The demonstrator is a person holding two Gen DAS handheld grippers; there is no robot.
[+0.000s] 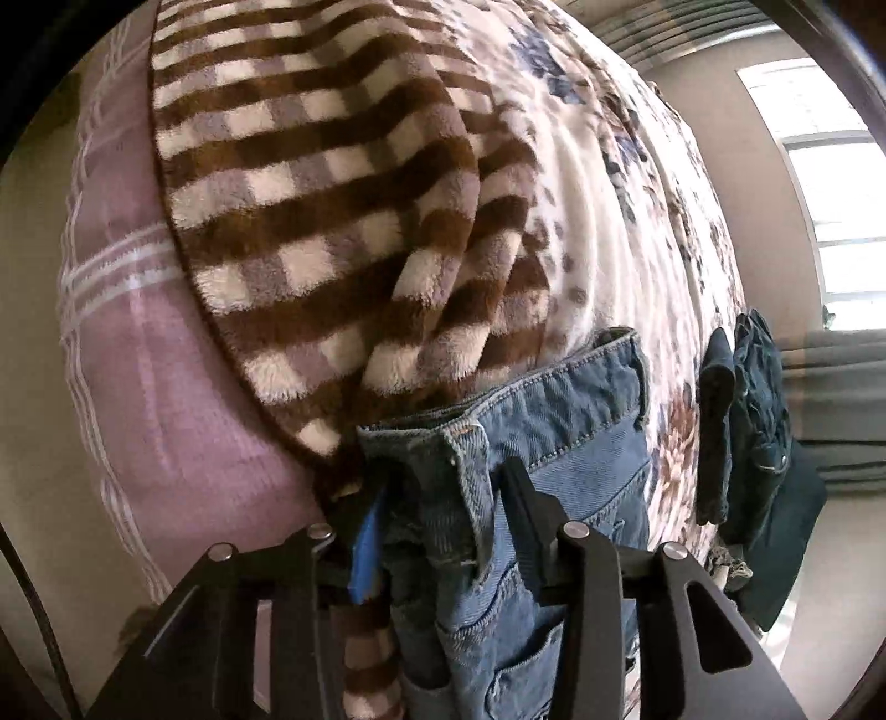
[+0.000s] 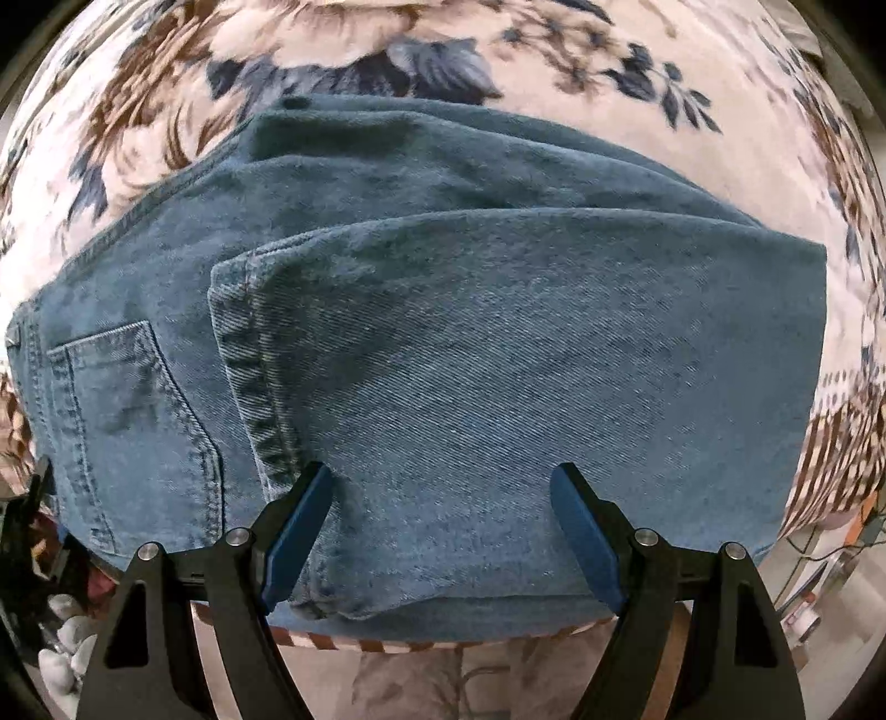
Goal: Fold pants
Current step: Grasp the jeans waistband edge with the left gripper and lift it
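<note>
Bed cover (image 2: 387,22): pale fabric with brown and blue flowers, spread under everything; it fills the far part of the right wrist view and the right half of the left wrist view (image 1: 609,221).
Checked blanket (image 1: 310,210): fleecy, brown and cream squares, lying on the bed to the left; its near edge touches the waistband of the jeans.
Pillow (image 1: 155,343): mauve with white lines, at the far left, partly under the checked blanket.
Jeans (image 2: 498,360): light blue denim, folded flat on the bed cover near its front edge, one leg layer doubled over the seat; a back pocket (image 2: 127,421) shows at the left. In the left wrist view the waistband end (image 1: 531,421) is seen.
Dark clothes (image 1: 758,421): a heap of navy garments at the right edge of the bed, apart from the jeans.
Left gripper (image 1: 443,498): fingers closed on the waistband of the jeans by a belt loop.
Right gripper (image 2: 443,487): fingers spread wide apart, over the near folded edge of the jeans; whether they touch the cloth cannot be told.
</note>
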